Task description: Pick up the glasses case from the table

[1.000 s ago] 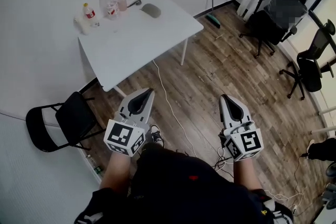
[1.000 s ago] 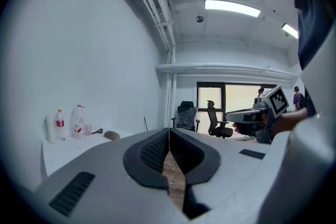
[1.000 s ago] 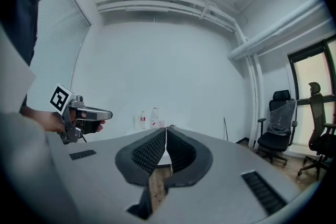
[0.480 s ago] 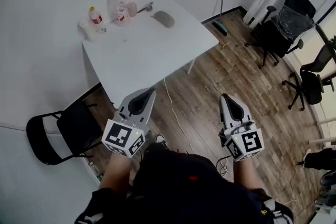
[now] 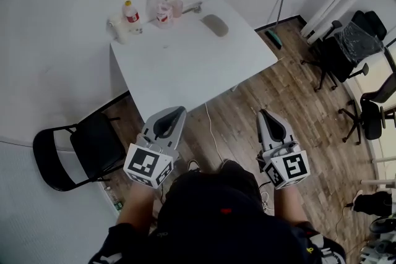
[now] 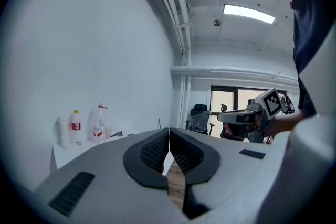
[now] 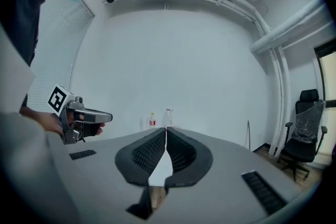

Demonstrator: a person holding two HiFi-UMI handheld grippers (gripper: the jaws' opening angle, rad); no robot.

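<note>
The glasses case (image 5: pixel 215 25), a grey oval, lies on the far right part of the white table (image 5: pixel 192 68) in the head view. Both grippers hang in the air short of the table's near edge, above the wooden floor. My left gripper (image 5: pixel 179 110) points toward the table with its jaws shut and nothing between them; its own view (image 6: pixel 169 130) shows the pads meeting. My right gripper (image 5: pixel 265 114) is likewise shut and empty, with its pads together in its own view (image 7: pixel 166 131). The case is far from both.
Two bottles (image 5: pixel 130 12), a clear container (image 5: pixel 162 0) and a small cup stand at the table's far left corner. A black folding chair (image 5: pixel 80 145) sits to the left of the table. Office chairs (image 5: pixel 346 46) and a broom (image 5: pixel 276 18) stand at the right. A cable (image 5: pixel 210 127) crosses the floor.
The table and the case have come closer in the head view as the person moves toward them. Both grippers have stayed shut and side by side.
</note>
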